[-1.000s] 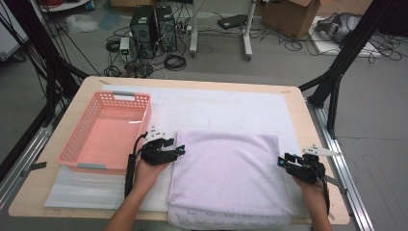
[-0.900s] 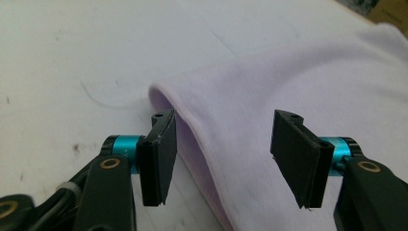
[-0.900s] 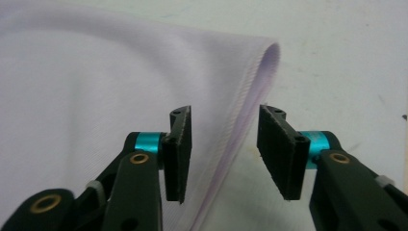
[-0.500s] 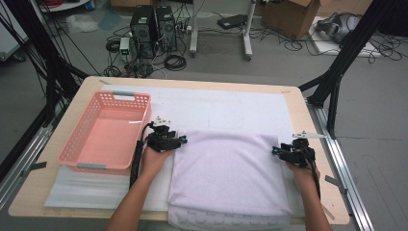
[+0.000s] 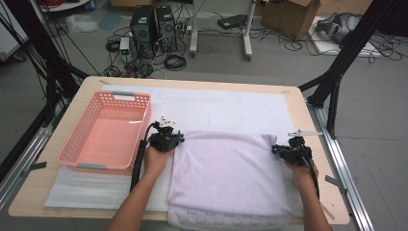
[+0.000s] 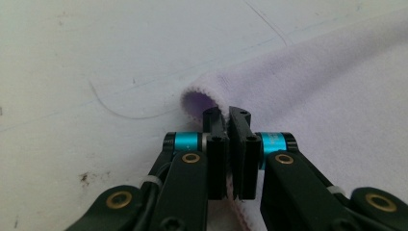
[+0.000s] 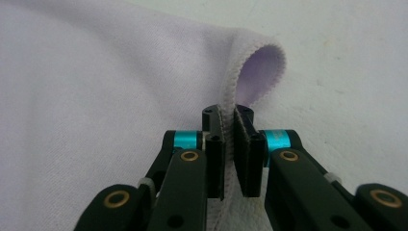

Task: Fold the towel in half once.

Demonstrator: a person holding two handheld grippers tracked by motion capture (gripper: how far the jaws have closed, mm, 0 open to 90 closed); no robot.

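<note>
A pale lilac towel (image 5: 226, 173) lies folded on the near half of the table. My left gripper (image 5: 174, 139) sits at its far left corner; its jaws have just been closing and now pinch the towel's hemmed edge (image 6: 204, 98), which curls up in a loop ahead of the left gripper (image 6: 227, 115). At the far right corner my right gripper (image 5: 275, 150) has likewise just been closing, and the right gripper (image 7: 228, 115) clamps the stitched edge of the towel (image 7: 96, 96), the corner bulging beyond the pads.
A pink plastic basket (image 5: 77, 144) stands left of the towel, beside my left hand. A white mat (image 5: 216, 103) covers the wooden table (image 5: 293, 96). Black frame posts and cables stand on the floor beyond the table's far edge.
Both hands have slid away from me along the towel's side edges to its far corners. Both grippers' jaws, apart earlier, now close on the towel's edge.
</note>
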